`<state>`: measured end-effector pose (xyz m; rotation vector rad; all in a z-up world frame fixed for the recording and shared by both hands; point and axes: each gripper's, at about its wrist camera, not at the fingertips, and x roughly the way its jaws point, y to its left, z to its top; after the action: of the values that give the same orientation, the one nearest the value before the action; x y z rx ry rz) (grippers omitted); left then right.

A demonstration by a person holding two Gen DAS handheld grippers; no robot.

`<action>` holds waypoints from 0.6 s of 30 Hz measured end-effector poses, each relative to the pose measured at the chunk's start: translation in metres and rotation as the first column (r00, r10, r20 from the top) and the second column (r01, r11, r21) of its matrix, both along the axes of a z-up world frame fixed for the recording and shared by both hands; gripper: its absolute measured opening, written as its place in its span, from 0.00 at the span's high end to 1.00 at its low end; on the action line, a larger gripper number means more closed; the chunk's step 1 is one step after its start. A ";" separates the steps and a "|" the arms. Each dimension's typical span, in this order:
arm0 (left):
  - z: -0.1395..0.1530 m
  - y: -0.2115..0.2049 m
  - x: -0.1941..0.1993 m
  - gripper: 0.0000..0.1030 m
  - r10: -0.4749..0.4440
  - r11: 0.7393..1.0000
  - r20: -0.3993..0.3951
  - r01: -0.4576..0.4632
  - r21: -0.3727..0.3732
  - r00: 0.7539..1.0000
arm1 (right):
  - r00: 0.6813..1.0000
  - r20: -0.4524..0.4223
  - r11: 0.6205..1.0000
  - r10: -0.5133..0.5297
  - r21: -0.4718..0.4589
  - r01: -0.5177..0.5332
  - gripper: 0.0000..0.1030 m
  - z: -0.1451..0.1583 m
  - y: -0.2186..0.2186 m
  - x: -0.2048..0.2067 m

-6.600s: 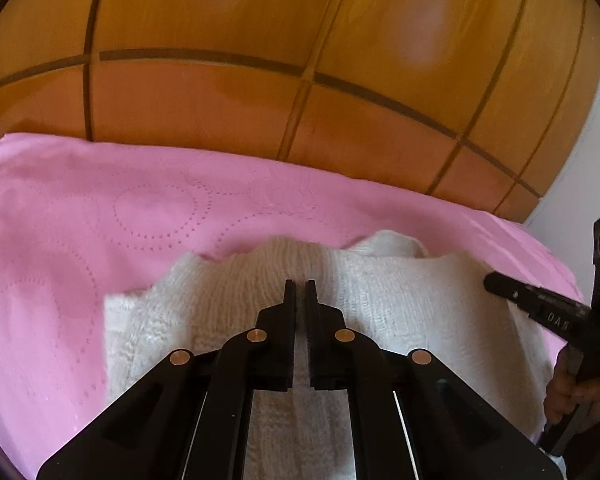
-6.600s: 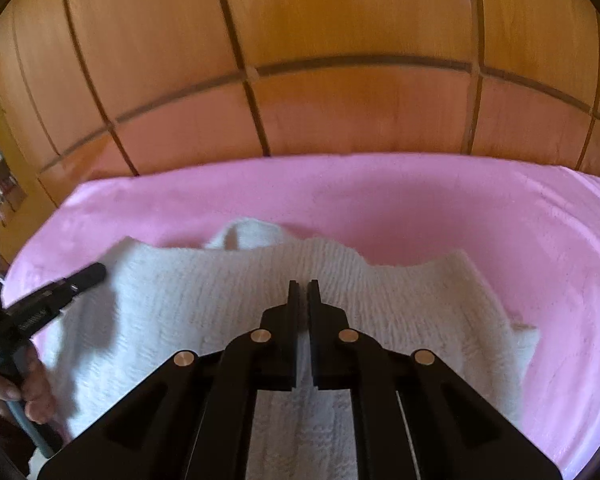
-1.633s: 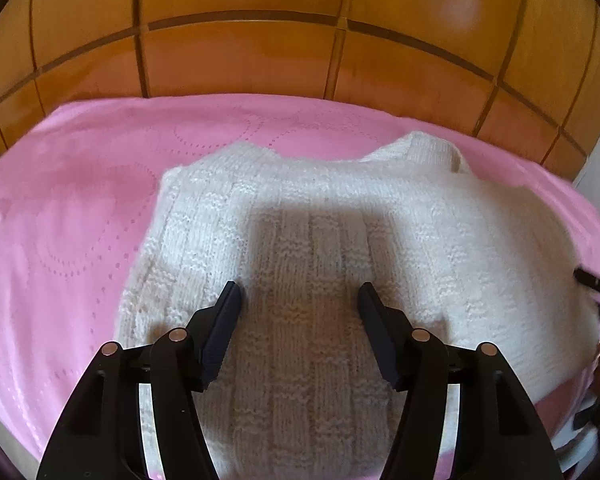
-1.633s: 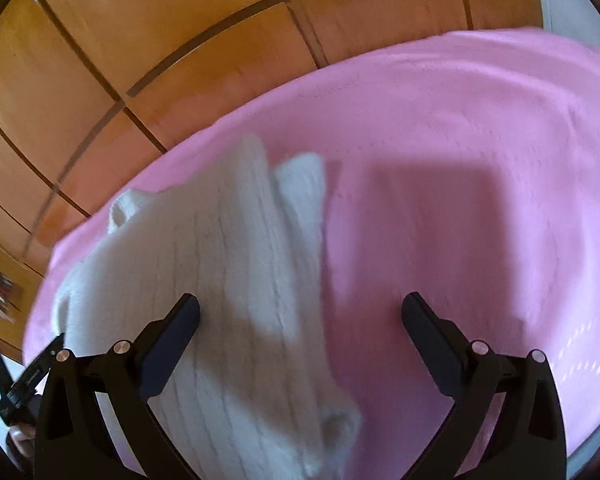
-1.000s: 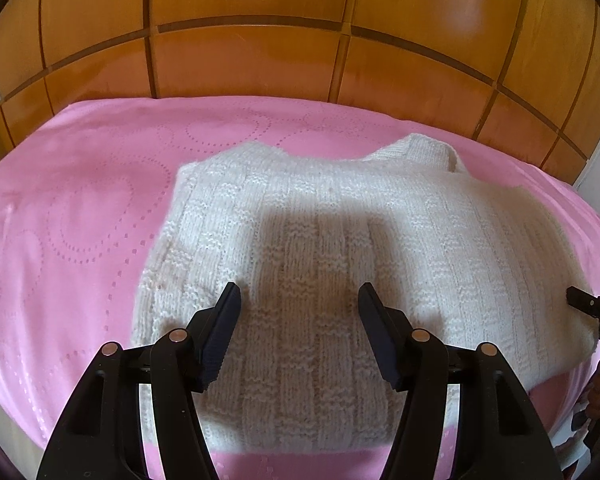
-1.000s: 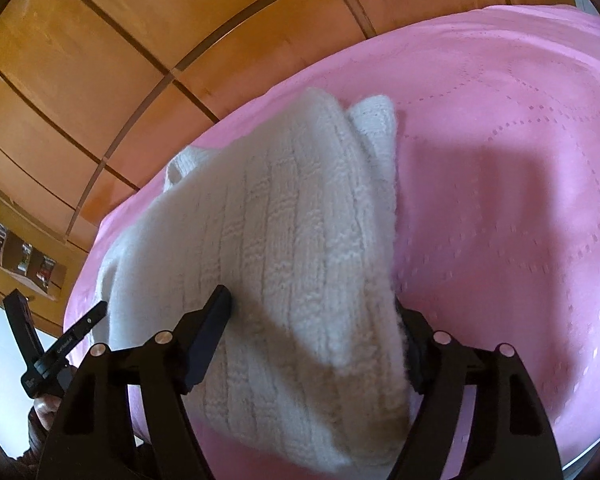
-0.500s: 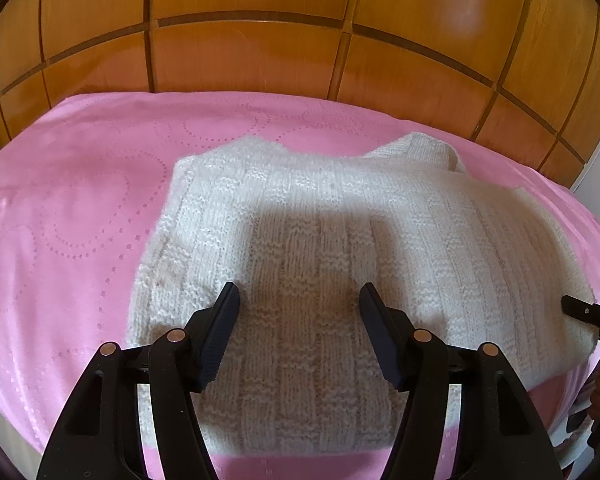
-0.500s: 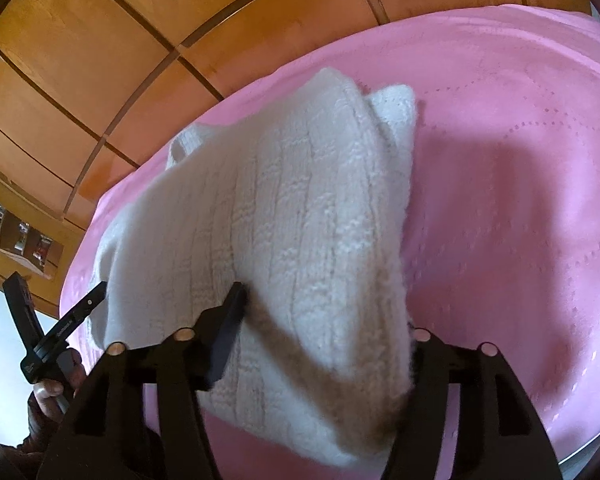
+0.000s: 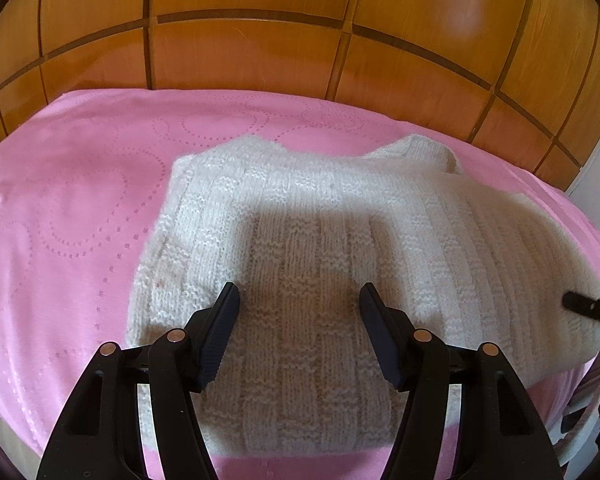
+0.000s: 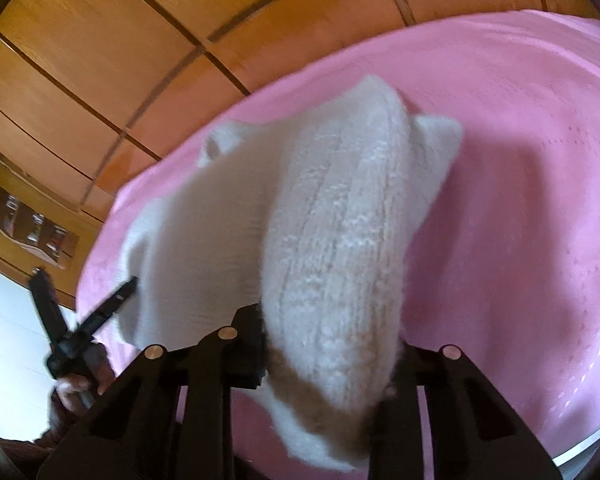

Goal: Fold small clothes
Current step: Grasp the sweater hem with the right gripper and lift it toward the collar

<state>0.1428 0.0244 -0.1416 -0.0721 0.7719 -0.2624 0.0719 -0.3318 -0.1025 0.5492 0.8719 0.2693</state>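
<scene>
A cream knitted sweater (image 9: 308, 248) lies folded on a pink bedspread (image 9: 68, 208). My left gripper (image 9: 299, 320) is open and hovers above the sweater's near middle, holding nothing. My right gripper (image 10: 328, 344) is closed around the sweater's (image 10: 332, 232) thick folded right edge, which bulges between its jaws and is lifted a little off the bedspread (image 10: 520, 184). The right gripper's tip shows at the right edge of the left wrist view (image 9: 580, 304). The left gripper shows at the left of the right wrist view (image 10: 80, 320).
A wooden panelled headboard (image 9: 260, 40) stands behind the bed. The bed's near edge runs along the bottom of the left wrist view. A shelf with small items (image 10: 32, 228) is at far left in the right wrist view.
My right gripper has narrowed around the sweater's folded right edge and gripped it, raising it slightly. My left gripper has stayed open and nearly still above the sweater.
</scene>
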 end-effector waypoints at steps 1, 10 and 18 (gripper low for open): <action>0.001 0.001 0.000 0.40 -0.004 1.000 0.000 0.004 -0.005 1.000 | 1.000 0.016 1.000 0.008 0.016 -0.008 0.76 0.007 0.003 0.000; 0.017 0.053 -0.003 0.43 0.026 0.990 -0.019 -0.028 -0.139 0.999 | 0.975 0.149 0.986 0.162 0.020 -0.167 0.78 0.082 0.087 0.023; 0.022 0.110 -0.006 0.43 0.117 0.975 -0.021 -0.119 -0.189 0.993 | 0.908 0.172 0.924 0.382 -0.073 -0.374 0.78 0.103 0.223 0.063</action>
<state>0.1369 0.1341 -0.1192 -0.2992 0.7479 -0.2221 0.1350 -0.1084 0.0002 0.3080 0.7972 0.6469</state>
